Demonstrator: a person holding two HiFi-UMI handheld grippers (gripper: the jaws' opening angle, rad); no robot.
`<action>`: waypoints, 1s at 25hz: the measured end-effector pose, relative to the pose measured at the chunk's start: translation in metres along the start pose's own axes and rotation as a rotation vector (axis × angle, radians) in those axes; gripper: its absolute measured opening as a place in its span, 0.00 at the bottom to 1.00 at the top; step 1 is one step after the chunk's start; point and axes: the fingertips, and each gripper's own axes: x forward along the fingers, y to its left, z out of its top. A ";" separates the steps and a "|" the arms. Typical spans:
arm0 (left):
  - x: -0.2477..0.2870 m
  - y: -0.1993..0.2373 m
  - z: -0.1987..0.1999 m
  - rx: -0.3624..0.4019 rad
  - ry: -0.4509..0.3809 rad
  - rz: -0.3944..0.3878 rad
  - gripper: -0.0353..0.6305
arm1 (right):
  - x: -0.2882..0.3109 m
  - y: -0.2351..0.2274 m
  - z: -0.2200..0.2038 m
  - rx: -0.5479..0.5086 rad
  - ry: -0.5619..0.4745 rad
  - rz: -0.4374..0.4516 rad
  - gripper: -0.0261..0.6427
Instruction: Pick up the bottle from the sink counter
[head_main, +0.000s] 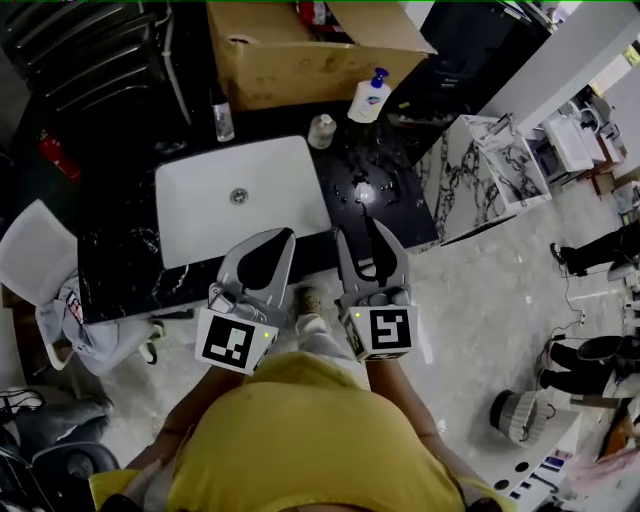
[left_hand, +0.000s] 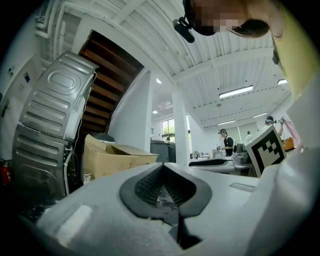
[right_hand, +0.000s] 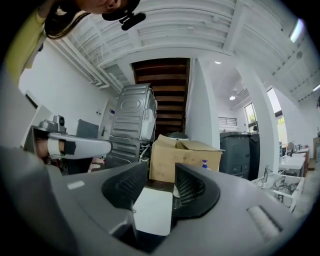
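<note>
On the black sink counter (head_main: 385, 195), a clear bottle with a dark cap (head_main: 222, 118) stands behind the white basin (head_main: 240, 195). A white pump bottle with a blue top (head_main: 368, 98) and a small pale jar (head_main: 321, 130) stand further right. My left gripper (head_main: 288, 233) hovers over the basin's near edge, jaw tips together and empty. To its right, over the counter's front edge, my right gripper (head_main: 357, 232) is open with nothing between its jaws. The right gripper view looks past the right gripper (right_hand: 161, 175) to the basin (right_hand: 152, 210) and the pump bottle (right_hand: 204, 164). The left gripper (left_hand: 163, 167) shows its pads meeting.
A large open cardboard box (head_main: 300, 50) stands at the back of the counter. A marbled white cabinet (head_main: 480, 170) adjoins the counter's right end. A white chair (head_main: 35, 255) stands at the left. People stand on the floor at the far right (head_main: 590, 255).
</note>
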 end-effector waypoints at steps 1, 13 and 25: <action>0.012 0.003 -0.001 0.003 0.004 0.011 0.06 | 0.010 -0.009 -0.004 -0.001 0.006 0.014 0.30; 0.125 0.035 -0.020 0.028 0.020 0.146 0.06 | 0.113 -0.082 -0.049 -0.005 0.075 0.197 0.36; 0.155 0.066 -0.045 0.055 0.085 0.163 0.06 | 0.170 -0.092 -0.082 0.005 0.092 0.240 0.37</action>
